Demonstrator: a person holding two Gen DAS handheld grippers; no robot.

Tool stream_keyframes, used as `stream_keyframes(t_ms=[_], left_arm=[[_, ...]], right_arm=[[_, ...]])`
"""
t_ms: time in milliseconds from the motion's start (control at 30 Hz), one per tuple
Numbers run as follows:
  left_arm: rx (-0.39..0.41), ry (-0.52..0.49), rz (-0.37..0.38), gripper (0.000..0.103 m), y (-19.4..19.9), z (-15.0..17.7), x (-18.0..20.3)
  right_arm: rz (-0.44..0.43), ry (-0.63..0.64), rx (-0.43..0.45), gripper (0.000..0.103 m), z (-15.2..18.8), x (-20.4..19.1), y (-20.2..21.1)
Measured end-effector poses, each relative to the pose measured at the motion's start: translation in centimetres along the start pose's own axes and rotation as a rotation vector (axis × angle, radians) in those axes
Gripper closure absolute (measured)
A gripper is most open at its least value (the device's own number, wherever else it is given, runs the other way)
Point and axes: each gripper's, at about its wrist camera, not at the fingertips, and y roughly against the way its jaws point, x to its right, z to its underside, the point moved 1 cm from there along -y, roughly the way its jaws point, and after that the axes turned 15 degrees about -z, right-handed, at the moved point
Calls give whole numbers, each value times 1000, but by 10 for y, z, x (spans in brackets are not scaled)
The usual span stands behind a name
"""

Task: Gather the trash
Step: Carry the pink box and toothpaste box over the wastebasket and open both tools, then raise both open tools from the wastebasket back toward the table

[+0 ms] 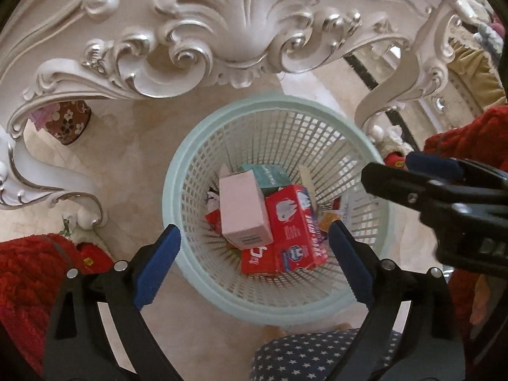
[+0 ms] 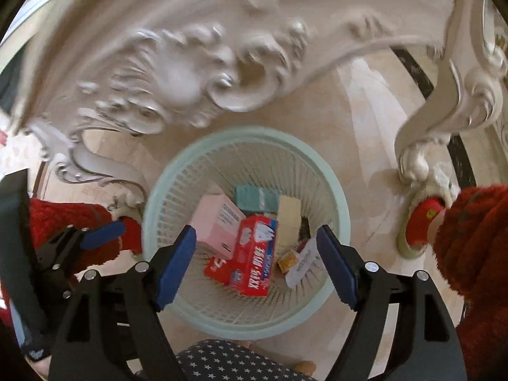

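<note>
Left wrist view: both tools, left (image 1: 254, 254) and right (image 2: 254, 263), gape empty above the bin (image 1: 177, 171), boxes (image 1: 295, 225) already inside below them, task seemingly near done.

Not much to read here. The red box (image 1: 293, 228) in the basket (image 1: 177, 171) carries large white lettering down its side, upside down and too distorted to spell out, plus tooth pictures. The pink box (image 1: 243, 211) shows a barcode on its end and, in the right wrist view, small unreadable print lines. A white slip (image 2: 301, 263) bears illegible writing.
</note>
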Motion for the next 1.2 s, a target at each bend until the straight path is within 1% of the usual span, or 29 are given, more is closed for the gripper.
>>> stream_keyframes(t_ms=[100,133,167,200,267,300,333,400,433,467,500,533,600,633,667,733,767,833,867,900,933,967,1000,1067,1100,1167,1200], left_arm=[[49,21,58,12,29,3,-10],[65,28,79,12,39,2,-13],[89,41,110,12,56,0,-20],[114,57,131,12,72,-4,-27],[149,83,159,12,101,-16,-41],[162,90,161,12,113,-24,-48],[177,94,160,12,124,-32,-54],[220,101,146,12,148,-58,-71],[230,106,142,12,153,-68,-77],[240,115,139,12,159,-85,-87],[244,125,133,12,160,-100,-96],[246,141,112,12,161,-114,-102],[244,175,59,12,157,-148,-117],[233,202,27,12,150,-170,-128],[219,221,16,12,145,-184,-135],[184,258,36,12,130,-217,-148],[160,293,52,12,121,-238,-155],[135,331,86,12,106,-274,-165],[125,349,86,12,98,-292,-169],[114,361,86,12,89,-316,-172],[107,366,85,12,80,-328,-173],[92,375,91,12,68,-353,-175],[84,382,103,12,61,-368,-177],[86,403,122,12,51,-395,-180],[100,410,104,12,49,-405,-179],[151,446,-3,12,48,-423,-178],[164,469,-33,12,46,-429,-178]], right_arm=[[-15,112,114,29,-1,-27,39],[-16,157,177,29,-5,-38,59],[-15,183,222,29,-9,-46,74],[-13,204,262,26,-16,-53,88],[-22,239,343,16,-38,-67,115],[-17,248,372,15,-49,-71,124],[-34,260,399,15,-66,-74,134],[-73,267,417,14,-95,-74,141],[-76,266,424,14,-114,-72,143],[-92,266,424,14,-134,-70,142],[-96,262,420,14,-146,-68,139],[-101,253,408,14,-167,-65,134],[-109,234,394,14,-198,-62,124],[-115,217,394,14,-217,-59,118],[-112,204,397,14,-231,-56,113],[-118,182,393,14,-264,-48,102],[-127,161,386,14,-277,-45,96],[-174,95,372,14,-306,-33,82],[-189,59,369,14,-319,-27,75],[-200,39,368,14,-327,-23,71],[-210,16,369,14,-338,-17,65],[-210,0,368,14,-346,-14,60],[-209,-13,367,14,-353,-11,56],[-181,-31,371,14,-367,-7,50],[-147,-26,378,14,-373,-8,49],[-47,-2,406,14,-382,-13,43],[-11,0,411,14,-385,-16,38]])
